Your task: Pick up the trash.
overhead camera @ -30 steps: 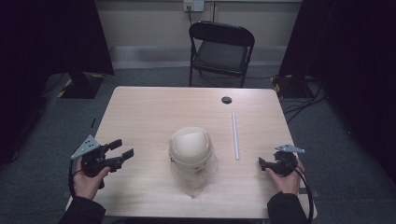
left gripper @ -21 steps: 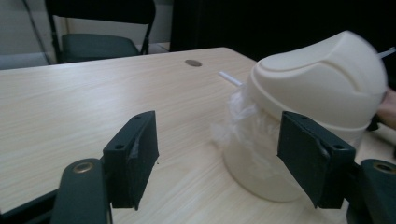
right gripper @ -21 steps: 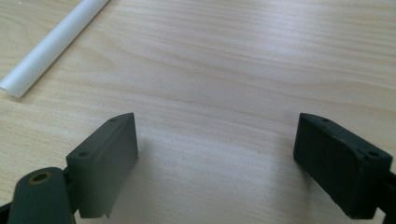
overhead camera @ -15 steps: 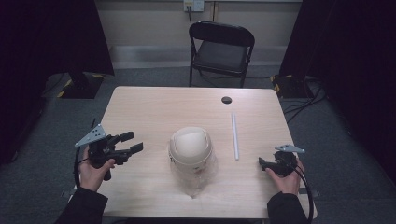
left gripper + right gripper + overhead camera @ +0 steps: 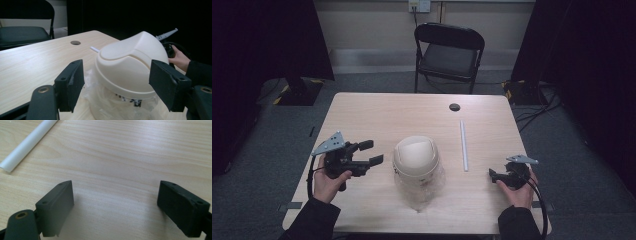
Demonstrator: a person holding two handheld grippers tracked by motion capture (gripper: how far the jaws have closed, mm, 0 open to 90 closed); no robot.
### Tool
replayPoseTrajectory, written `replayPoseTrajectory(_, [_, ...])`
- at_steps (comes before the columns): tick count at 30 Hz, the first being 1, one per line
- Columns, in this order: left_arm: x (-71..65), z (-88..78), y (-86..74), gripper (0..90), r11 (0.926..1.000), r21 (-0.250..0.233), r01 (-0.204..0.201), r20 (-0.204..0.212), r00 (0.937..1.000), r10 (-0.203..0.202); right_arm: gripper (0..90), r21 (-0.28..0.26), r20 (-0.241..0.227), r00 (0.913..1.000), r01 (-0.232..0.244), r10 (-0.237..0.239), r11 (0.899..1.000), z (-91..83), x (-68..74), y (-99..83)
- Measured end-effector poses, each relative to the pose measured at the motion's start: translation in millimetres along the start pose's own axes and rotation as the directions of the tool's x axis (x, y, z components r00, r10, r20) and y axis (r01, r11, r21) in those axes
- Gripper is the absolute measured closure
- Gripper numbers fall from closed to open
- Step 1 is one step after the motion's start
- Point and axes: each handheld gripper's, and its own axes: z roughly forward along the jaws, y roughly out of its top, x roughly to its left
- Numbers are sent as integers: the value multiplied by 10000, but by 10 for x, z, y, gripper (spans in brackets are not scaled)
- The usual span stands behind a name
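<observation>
A cream dome-shaped lid sits on a clear plastic bag in the middle of the wooden table. My left gripper is held a little above the table just left of the lid, jaws open and pointing at it. In the left gripper view the lid stands close ahead between the open jaws of the left gripper, with no contact. My right gripper rests near the table's right front, open over bare wood.
A white tube lies lengthwise right of the lid, its end near the right gripper. A round cable hole is at the table's back. A black folding chair stands behind the table.
My left gripper has risen and moved right, closer to the lid. The right gripper has stayed where it was.
</observation>
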Motion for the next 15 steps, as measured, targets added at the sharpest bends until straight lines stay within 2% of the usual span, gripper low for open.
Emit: replayPoseTrajectory(15, [-275, 428, 149, 268, 9987, 248, -454, 756, 9962, 434, 128, 0, -1, 10000, -1, 1, 10000, 0, 0, 0])
